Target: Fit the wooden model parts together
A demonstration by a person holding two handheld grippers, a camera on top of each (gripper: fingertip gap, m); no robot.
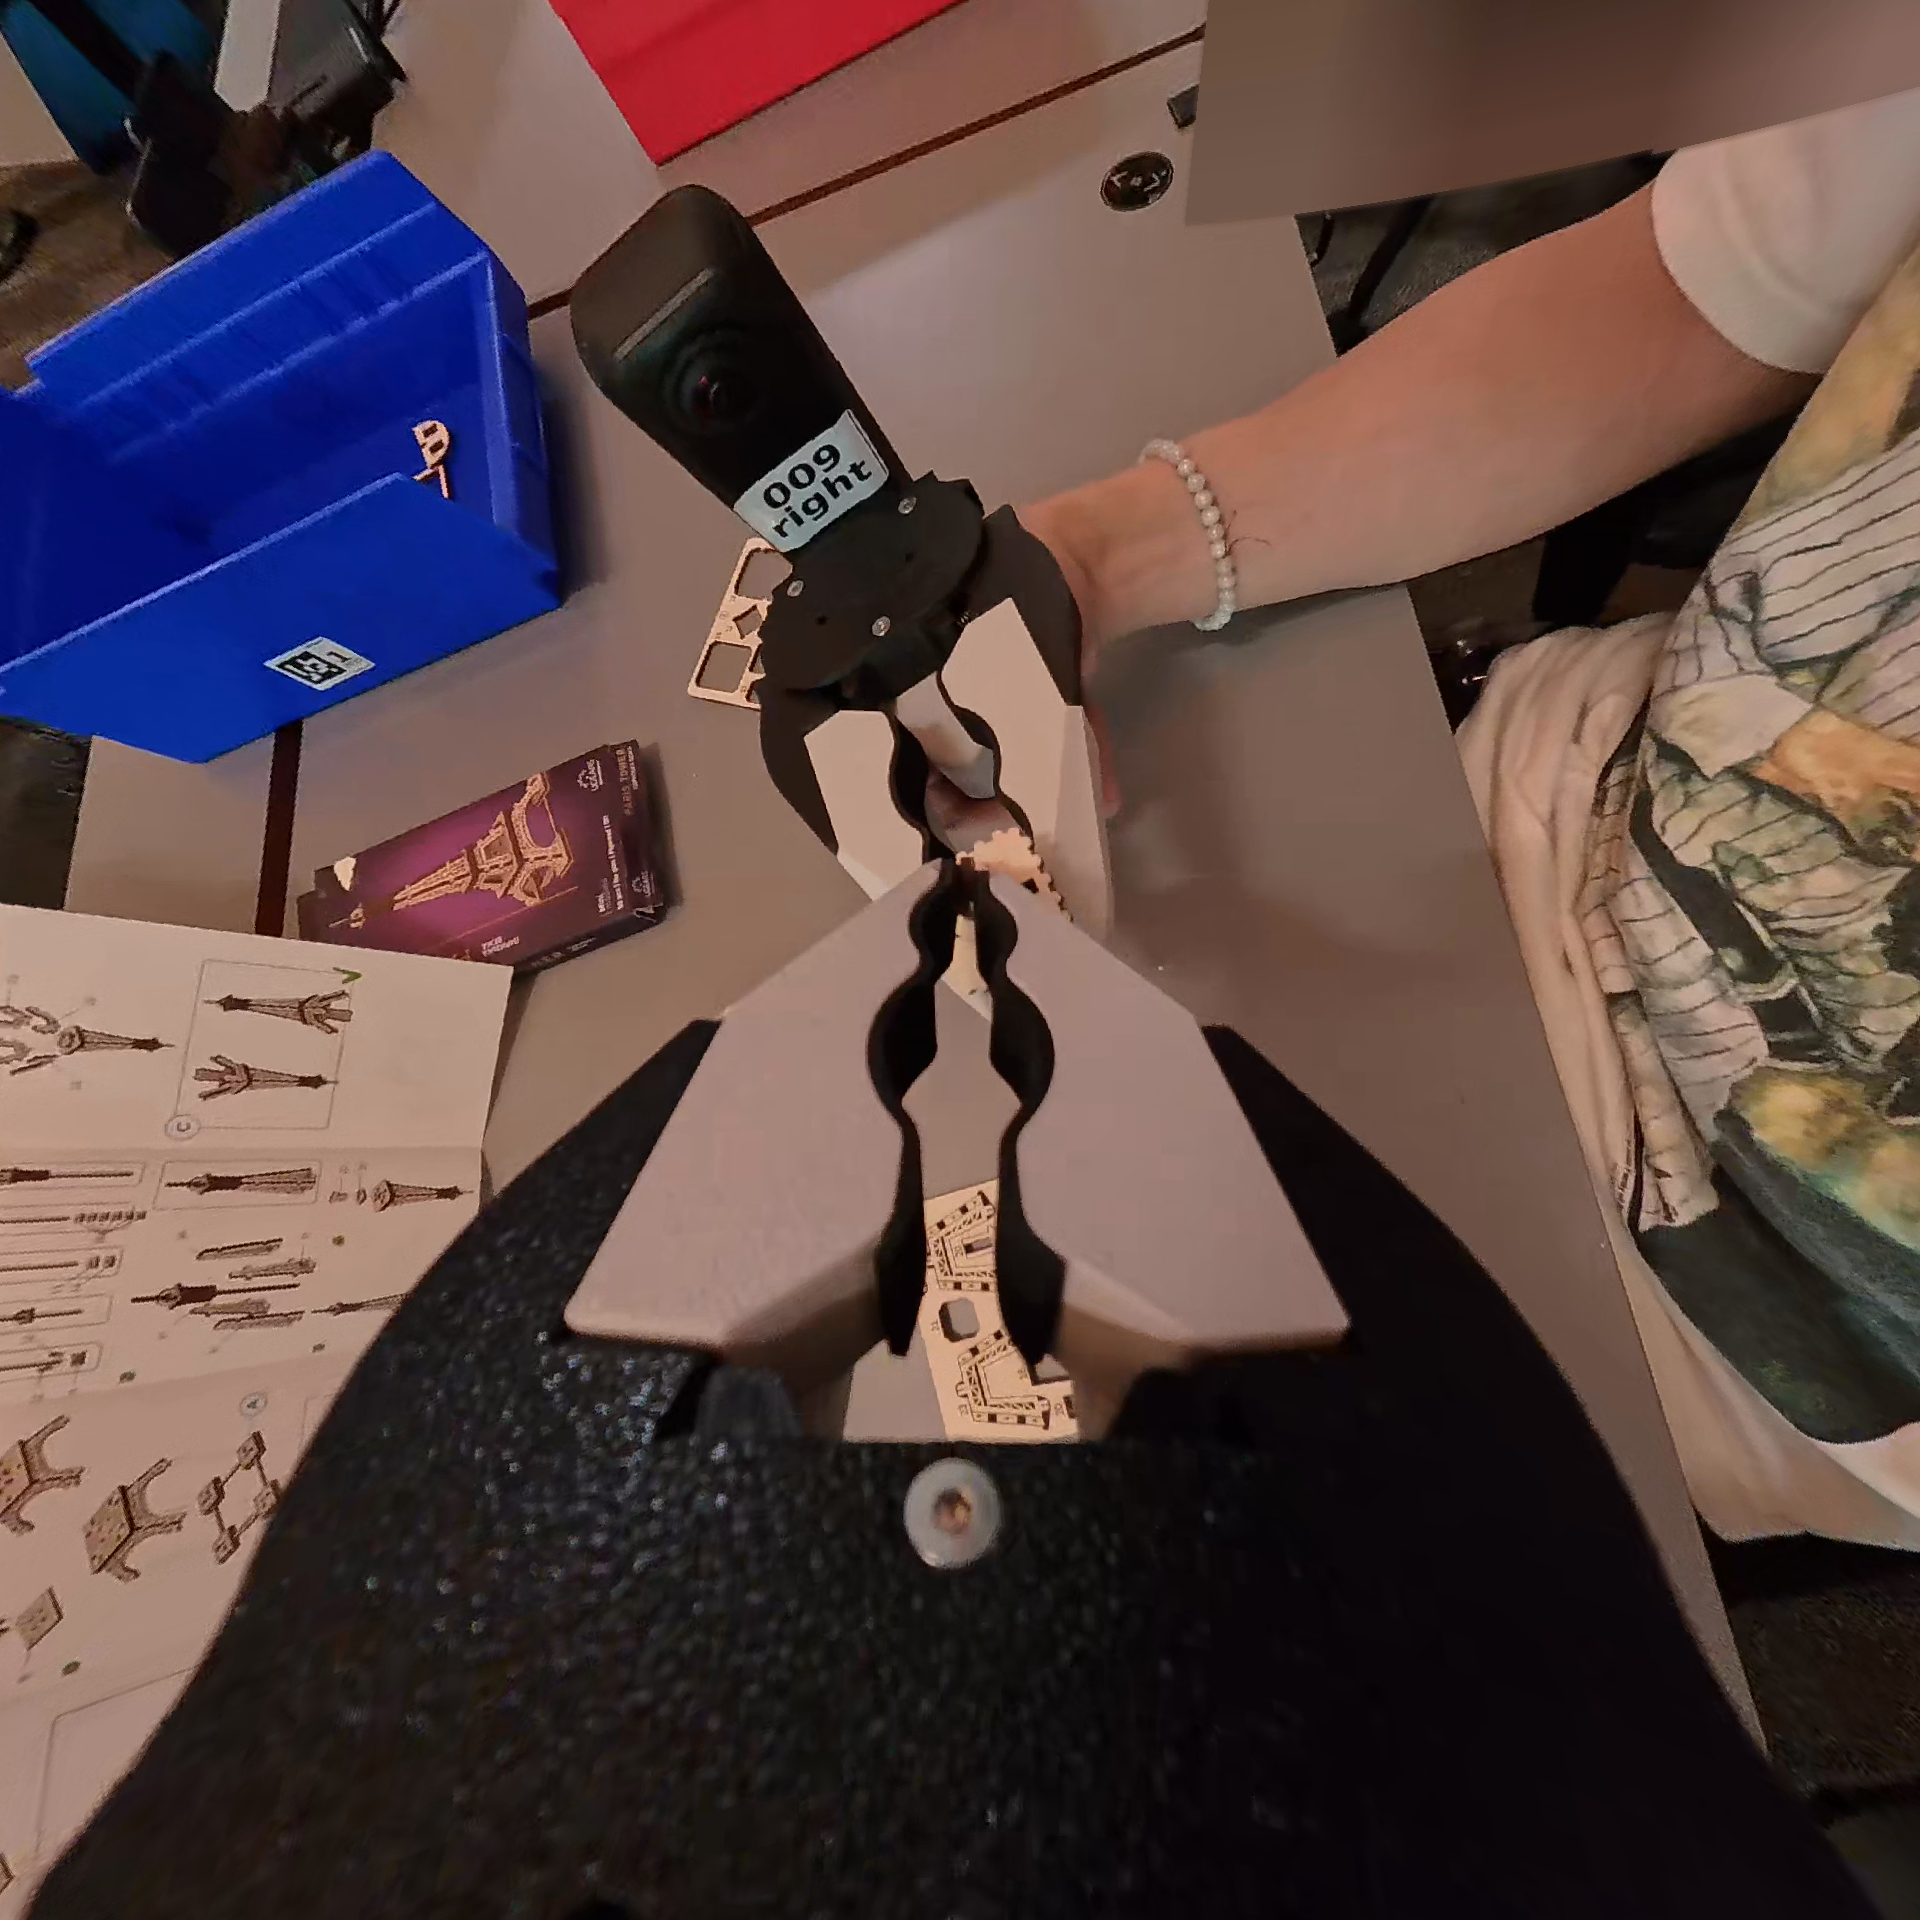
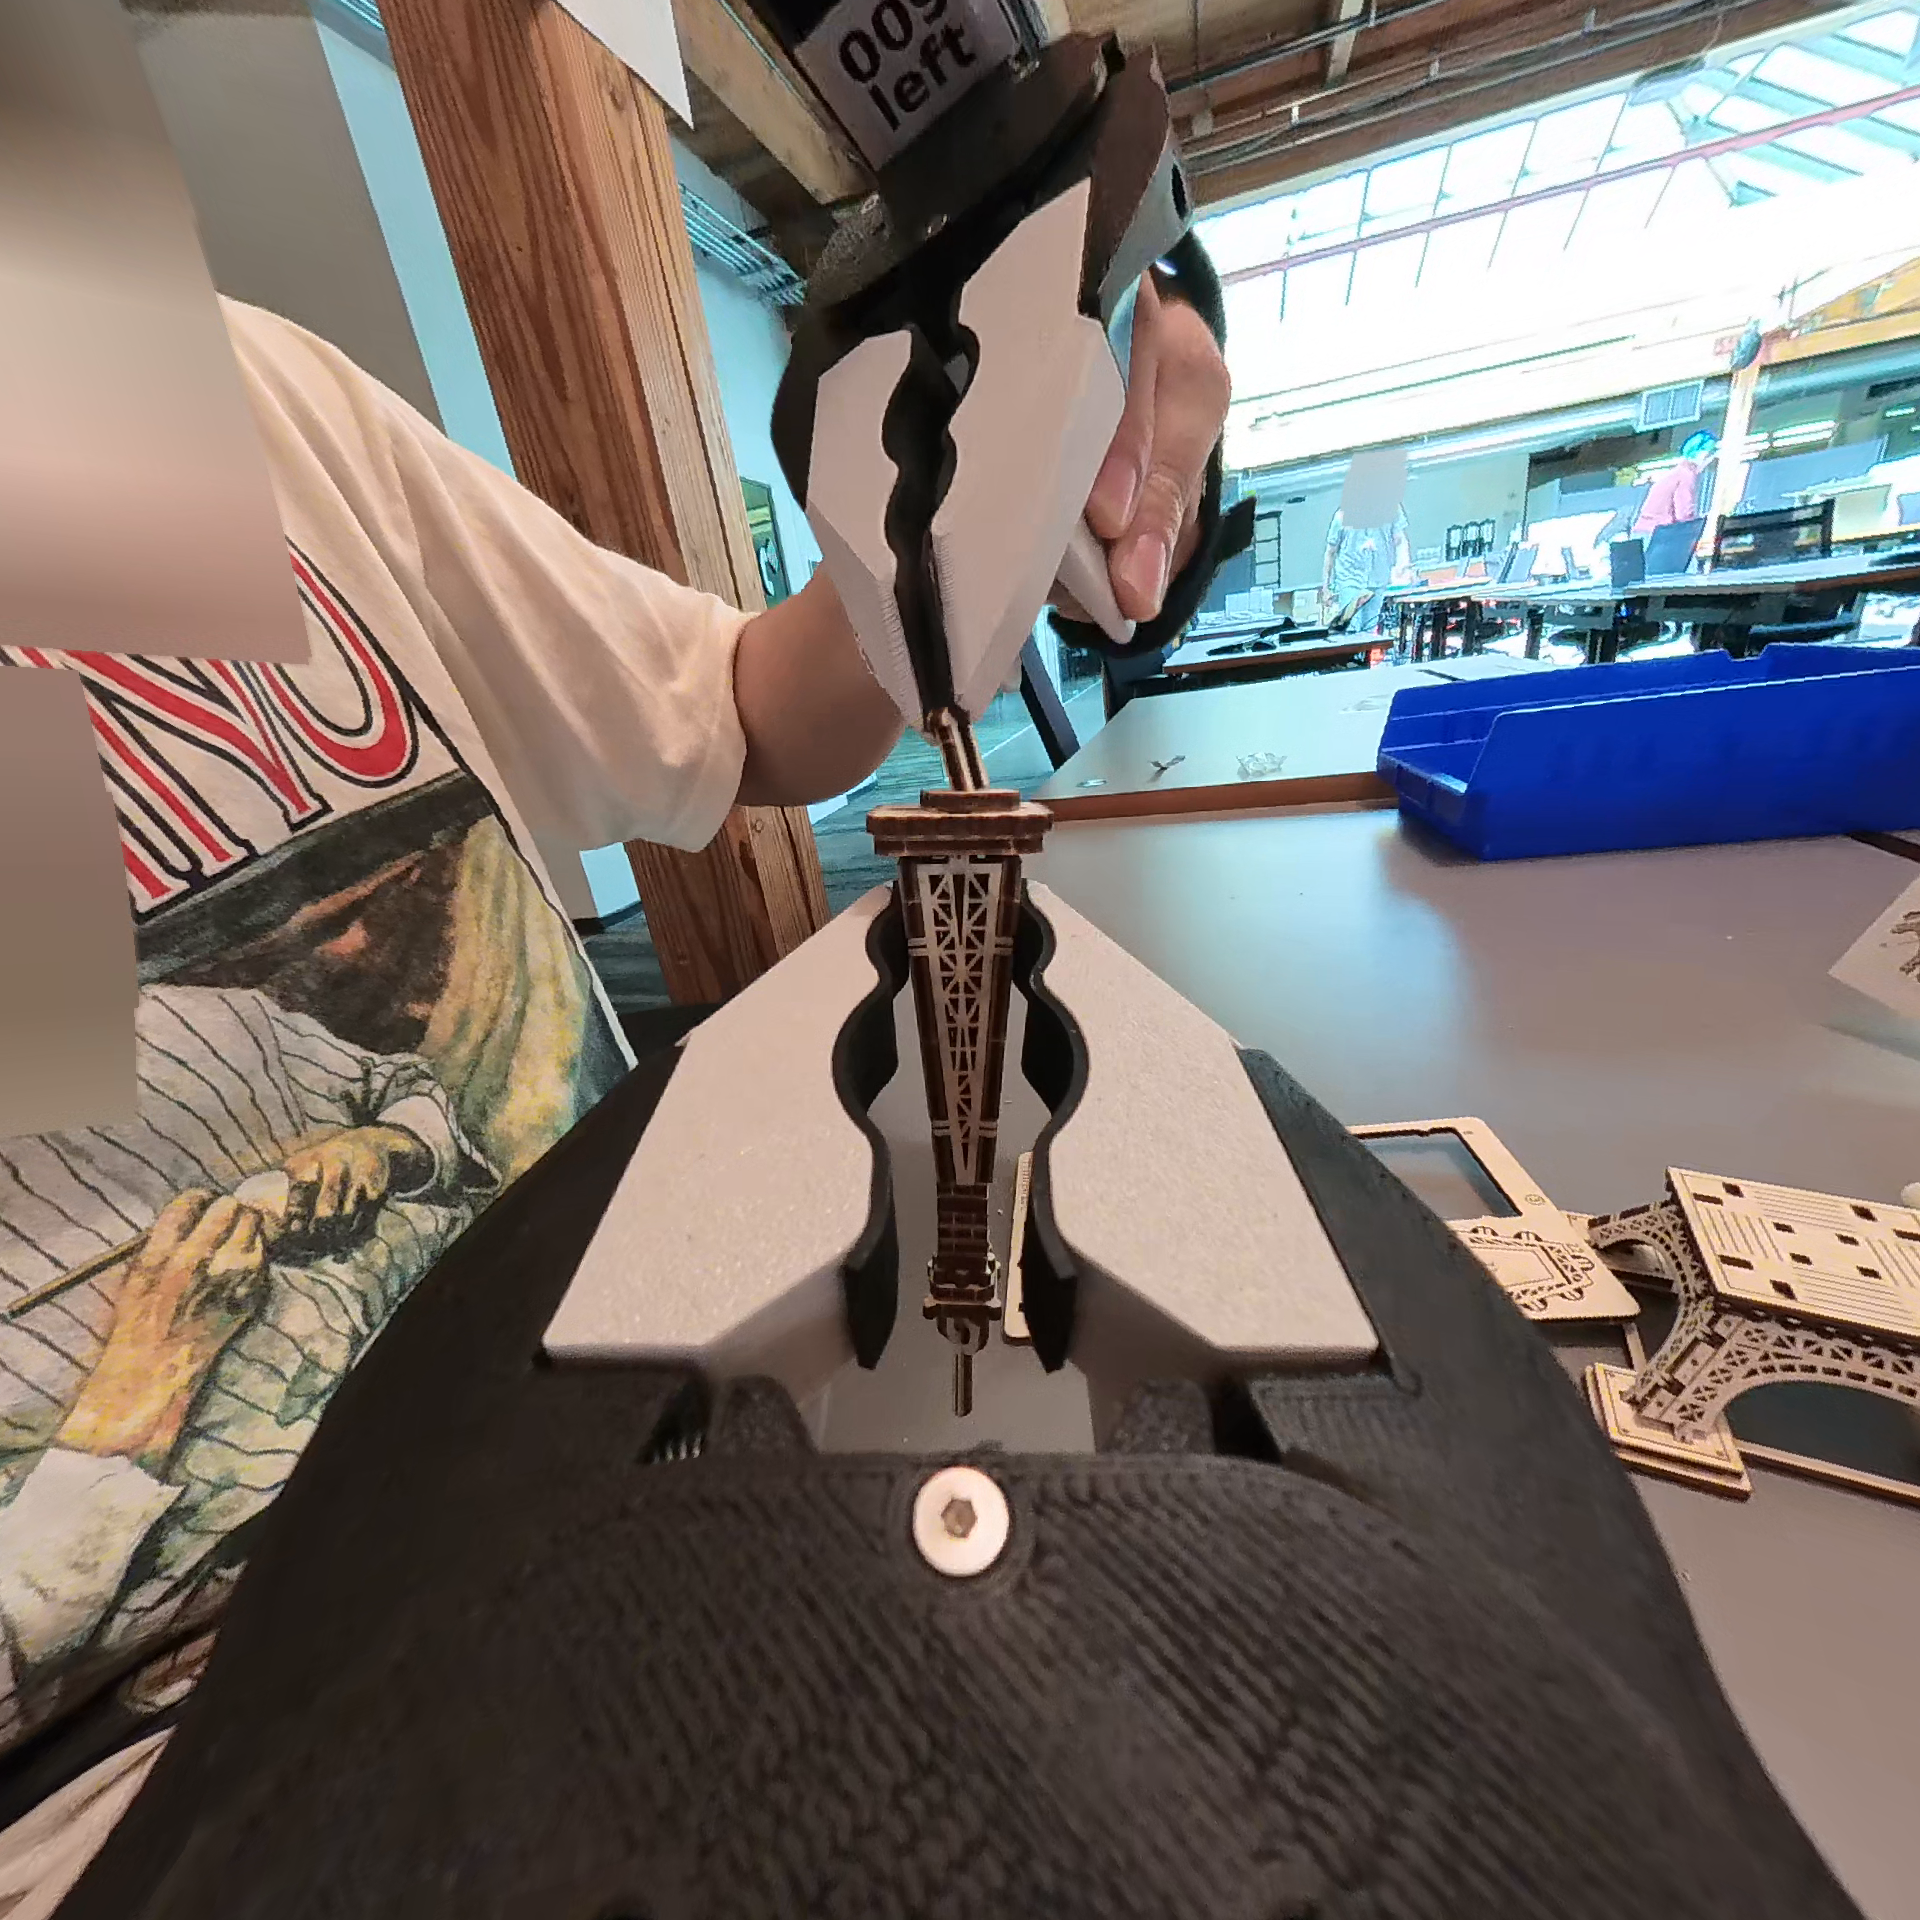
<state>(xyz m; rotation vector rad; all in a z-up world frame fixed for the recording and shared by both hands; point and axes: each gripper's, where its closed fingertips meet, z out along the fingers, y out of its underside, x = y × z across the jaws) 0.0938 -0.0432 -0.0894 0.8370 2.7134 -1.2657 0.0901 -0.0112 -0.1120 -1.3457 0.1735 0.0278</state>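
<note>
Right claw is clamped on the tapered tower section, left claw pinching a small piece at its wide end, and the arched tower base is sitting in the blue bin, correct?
Not quite. The base stands on the table beside the cut-out sheets, not in the bin, as the right wrist view shows. The rest holds: right claw on the tower section, left claw pinching the small piece.

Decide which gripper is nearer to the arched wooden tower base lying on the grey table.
Right. The right gripper holds the wooden spire just beside the arched wooden tower base; the left gripper hangs higher, beyond the spire.

The left tongs (image 2: 935, 696) angle downward, tips pinched together; the right tongs (image 2: 961, 914) point up, tips meeting theirs. Bare forearms spread apart.
</note>
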